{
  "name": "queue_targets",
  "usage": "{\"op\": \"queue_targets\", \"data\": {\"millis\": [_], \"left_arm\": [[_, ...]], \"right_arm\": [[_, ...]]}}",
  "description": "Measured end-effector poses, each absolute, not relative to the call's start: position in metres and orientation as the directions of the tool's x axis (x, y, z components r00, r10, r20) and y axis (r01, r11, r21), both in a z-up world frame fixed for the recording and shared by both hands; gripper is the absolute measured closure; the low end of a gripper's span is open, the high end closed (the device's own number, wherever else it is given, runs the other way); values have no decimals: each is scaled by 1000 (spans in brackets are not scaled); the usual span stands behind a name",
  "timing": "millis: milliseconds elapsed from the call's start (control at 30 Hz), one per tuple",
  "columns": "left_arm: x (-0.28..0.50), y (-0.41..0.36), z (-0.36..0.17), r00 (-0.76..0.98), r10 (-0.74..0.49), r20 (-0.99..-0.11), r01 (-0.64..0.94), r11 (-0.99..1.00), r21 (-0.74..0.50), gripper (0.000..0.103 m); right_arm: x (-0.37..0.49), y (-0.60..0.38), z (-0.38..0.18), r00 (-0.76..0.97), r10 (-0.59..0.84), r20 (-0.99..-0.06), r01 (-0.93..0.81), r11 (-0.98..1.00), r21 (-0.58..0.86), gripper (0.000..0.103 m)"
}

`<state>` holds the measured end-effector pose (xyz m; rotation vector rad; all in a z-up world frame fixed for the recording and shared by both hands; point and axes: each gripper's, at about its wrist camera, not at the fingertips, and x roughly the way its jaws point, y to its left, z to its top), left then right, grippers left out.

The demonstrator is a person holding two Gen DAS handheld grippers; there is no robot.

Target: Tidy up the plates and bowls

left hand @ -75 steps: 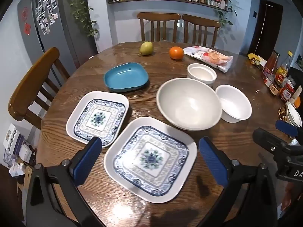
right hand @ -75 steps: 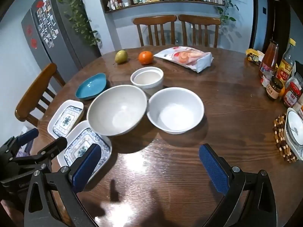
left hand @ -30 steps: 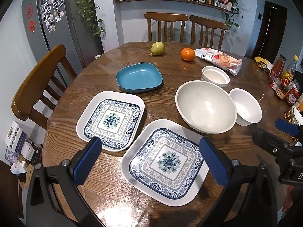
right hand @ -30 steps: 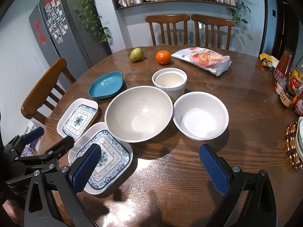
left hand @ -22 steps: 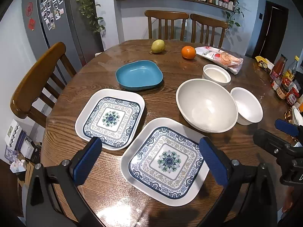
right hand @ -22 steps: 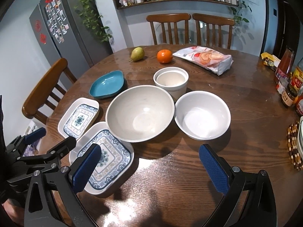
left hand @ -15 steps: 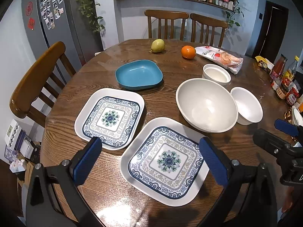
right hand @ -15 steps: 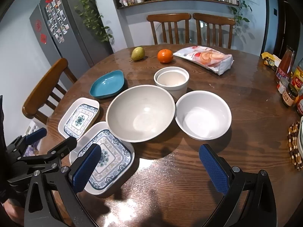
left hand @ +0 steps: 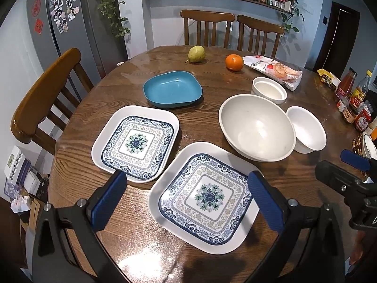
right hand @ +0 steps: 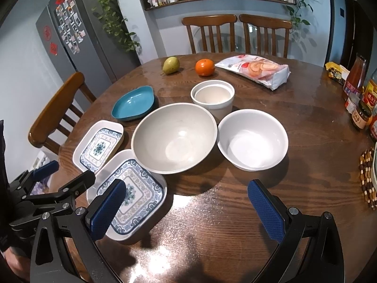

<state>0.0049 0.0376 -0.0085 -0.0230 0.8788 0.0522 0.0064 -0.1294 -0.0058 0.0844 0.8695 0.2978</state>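
Note:
Two square blue-patterned plates lie side by side on the round wooden table: the near plate [left hand: 205, 197] and the far plate [left hand: 136, 142]. Behind them sits a teal dish [left hand: 172, 91]. To the right stand a large grey bowl [left hand: 256, 127], a white bowl [left hand: 307, 132] and a small white straight-walled bowl [left hand: 269, 89]. My left gripper [left hand: 186, 202] hovers open above the near plate, holding nothing. My right gripper [right hand: 188, 206] is open over bare table in front of the grey bowl [right hand: 174, 136] and white bowl [right hand: 253, 139].
A pear [left hand: 196, 54], an orange [left hand: 234, 62] and a snack bag [left hand: 274, 69] lie at the far side. Sauce bottles and jars [right hand: 360, 99] crowd the right edge, with a beaded trivet [right hand: 367, 176]. Wooden chairs [left hand: 42, 96] surround the table.
Both views have shifted slightly since a second ago; the dishes have not moved on the table. Both grippers stay open and empty.

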Motion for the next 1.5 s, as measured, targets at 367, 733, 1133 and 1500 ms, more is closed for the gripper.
{"op": "queue_targets", "data": {"millis": [367, 733, 1133, 1500], "left_arm": [[0, 39, -10, 631, 41, -774, -65, 998, 0, 1], [-4, 59, -31, 554, 9, -832, -130, 989, -76, 1], [-12, 75, -59, 478, -4, -878, -205, 972, -117, 17], [-9, 77, -82, 431, -55, -901, -231, 958, -169, 42]], "right_arm": [[3, -132, -7, 594, 311, -742, -236, 949, 208, 0], [10, -132, -32, 516, 367, -774, -264, 928, 264, 0], [28, -111, -61, 414, 449, -792, -362, 879, 310, 26], [62, -96, -85, 347, 504, -791, -393, 844, 365, 72]]}}
